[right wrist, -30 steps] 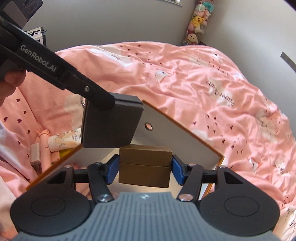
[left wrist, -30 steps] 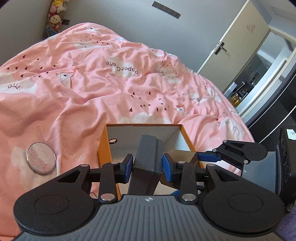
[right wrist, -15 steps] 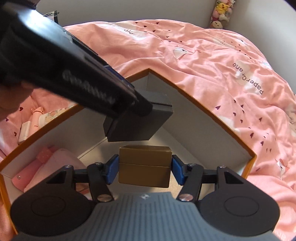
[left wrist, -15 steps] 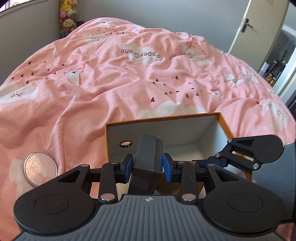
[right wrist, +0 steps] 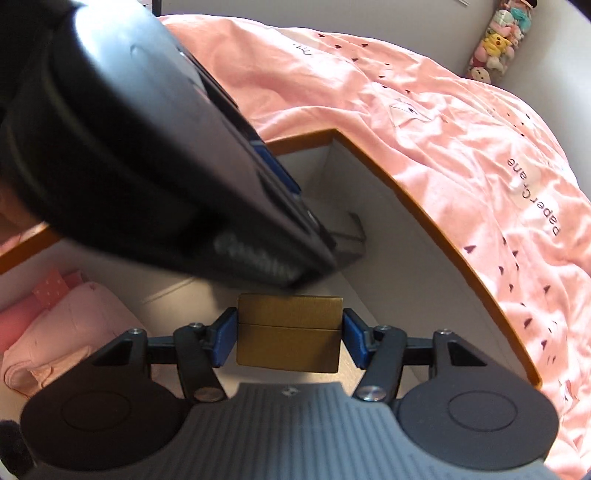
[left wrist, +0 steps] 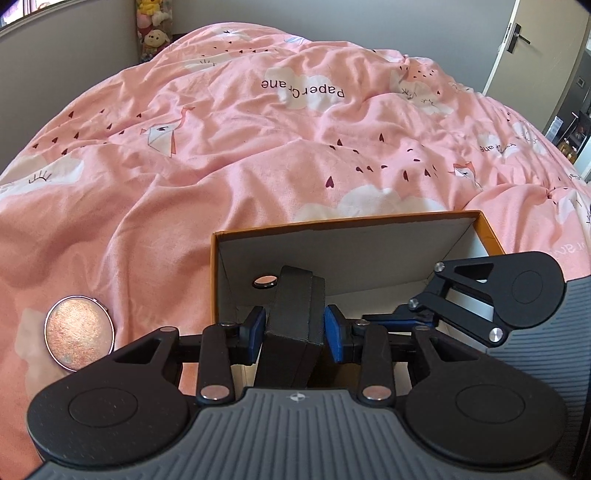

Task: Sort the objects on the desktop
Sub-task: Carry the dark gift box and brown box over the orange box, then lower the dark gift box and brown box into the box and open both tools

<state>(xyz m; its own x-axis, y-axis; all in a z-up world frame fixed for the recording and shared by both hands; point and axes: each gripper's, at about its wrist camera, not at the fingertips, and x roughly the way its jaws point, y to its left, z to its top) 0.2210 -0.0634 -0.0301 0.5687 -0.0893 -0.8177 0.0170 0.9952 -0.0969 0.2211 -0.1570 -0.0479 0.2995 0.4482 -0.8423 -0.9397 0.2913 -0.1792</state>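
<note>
An orange cardboard box (left wrist: 351, 223) with a white inside lies open on the pink duvet. My left gripper (left wrist: 294, 328) is shut on a dark grey flat case (left wrist: 295, 325), held on edge just inside the box's near left corner. My right gripper (right wrist: 288, 334) is shut on a gold-brown box (right wrist: 288, 336) and hangs low over the box floor (right wrist: 373, 266). In the right wrist view the left gripper's body crosses the upper left, and the grey case (right wrist: 349, 236) shows past its tip. The right gripper's arm (left wrist: 491, 295) reaches into the box from the right.
A round pink compact (left wrist: 78, 333) lies on the duvet left of the box. Pink cloth items (right wrist: 70, 328) sit inside the box at its left end. Plush toys (left wrist: 153, 27) stand in the far corner and a door (left wrist: 517, 44) is at the far right.
Both grippers have sunk into the orange box with their loads still held. The box walls now fill more of both views, and the left gripper looms closer in the right wrist view.
</note>
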